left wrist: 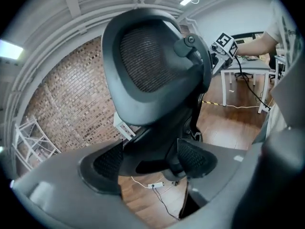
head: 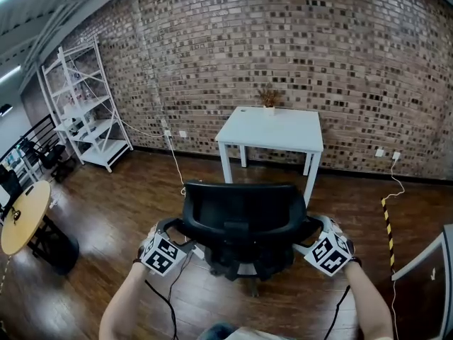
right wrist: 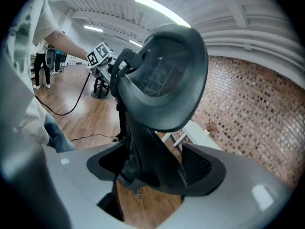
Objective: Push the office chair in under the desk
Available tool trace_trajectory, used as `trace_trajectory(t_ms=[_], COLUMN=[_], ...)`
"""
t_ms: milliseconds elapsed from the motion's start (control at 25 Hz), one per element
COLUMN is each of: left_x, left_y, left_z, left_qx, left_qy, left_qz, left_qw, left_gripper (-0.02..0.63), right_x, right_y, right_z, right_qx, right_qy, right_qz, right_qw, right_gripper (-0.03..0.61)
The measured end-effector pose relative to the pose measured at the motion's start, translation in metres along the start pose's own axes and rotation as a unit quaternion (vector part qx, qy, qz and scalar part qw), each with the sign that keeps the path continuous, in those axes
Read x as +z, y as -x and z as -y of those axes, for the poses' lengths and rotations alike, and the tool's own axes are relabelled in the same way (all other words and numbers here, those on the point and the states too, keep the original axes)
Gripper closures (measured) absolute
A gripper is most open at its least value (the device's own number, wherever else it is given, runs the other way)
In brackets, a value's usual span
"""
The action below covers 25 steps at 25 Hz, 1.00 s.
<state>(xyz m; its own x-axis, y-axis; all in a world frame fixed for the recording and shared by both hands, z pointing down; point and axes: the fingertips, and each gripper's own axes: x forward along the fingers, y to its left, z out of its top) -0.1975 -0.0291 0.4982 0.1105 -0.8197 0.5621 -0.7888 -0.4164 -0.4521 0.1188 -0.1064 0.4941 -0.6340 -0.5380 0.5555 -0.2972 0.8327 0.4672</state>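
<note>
A black mesh-backed office chair (head: 241,218) stands on the wooden floor, its back toward me, a little way short of the white desk (head: 272,129) by the brick wall. My left gripper (head: 172,230) is at the chair's left armrest and my right gripper (head: 312,230) at its right armrest. In the left gripper view the chair's backrest (left wrist: 152,61) towers above, and the left gripper (left wrist: 150,159) stands open wide with a black part of the chair between its pads. The right gripper (right wrist: 152,163) is likewise open around the chair's frame (right wrist: 143,142).
A small dried plant (head: 269,98) sits on the desk. At the left stand a white shelf unit (head: 85,105) and a round wooden table (head: 25,214). Cables (head: 177,165) trail across the floor, and a yellow-black striped strip (head: 387,225) lies at the right.
</note>
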Motion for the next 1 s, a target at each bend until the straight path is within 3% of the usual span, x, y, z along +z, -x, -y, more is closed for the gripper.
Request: trace_trajectory(t_ms=[160,400,480,560,680,1000], left_x=[0.000,0.002,0.003,0.005,0.008,0.012], left_y=[-0.012,-0.035,-0.038,-0.039,-0.041,-0.070], left_z=[-0.012,-0.008,-0.007,-0.007,-0.012,-0.028], left_qx=[0.004,0.004,0.001,-0.008,-0.014,-0.015], left_qy=[-0.026,-0.104,-0.111,-0.114,-0.118,-0.122], left_qz=[-0.021,-0.031,-0.030,-0.038,-0.042,-0.041], left_qw=[0.9994,0.9941,0.9934,0.9927,0.9920,0.9916], left_gripper=[0.250,0.268,0.273,0.282,0.287,0.288], right_x=[-0.004,-0.007,-0.010,-0.013,-0.012,-0.017], right_y=[-0.018,-0.039,-0.045,-0.049,-0.054,-0.073], right_z=[0.001,0.005,0.005,0.008,0.009,0.023], right_qx=[0.008,-0.003,-0.004,-0.003,-0.002,-0.025], right_qy=[0.029,0.083,0.108,0.145,0.184,0.214], right_qz=[-0.024,-0.049,-0.064,-0.079,-0.081,-0.073], right_qw=[0.999,0.995,0.992,0.986,0.980,0.974], right_gripper=[0.218,0.219,0.224,0.312,0.359,0.408])
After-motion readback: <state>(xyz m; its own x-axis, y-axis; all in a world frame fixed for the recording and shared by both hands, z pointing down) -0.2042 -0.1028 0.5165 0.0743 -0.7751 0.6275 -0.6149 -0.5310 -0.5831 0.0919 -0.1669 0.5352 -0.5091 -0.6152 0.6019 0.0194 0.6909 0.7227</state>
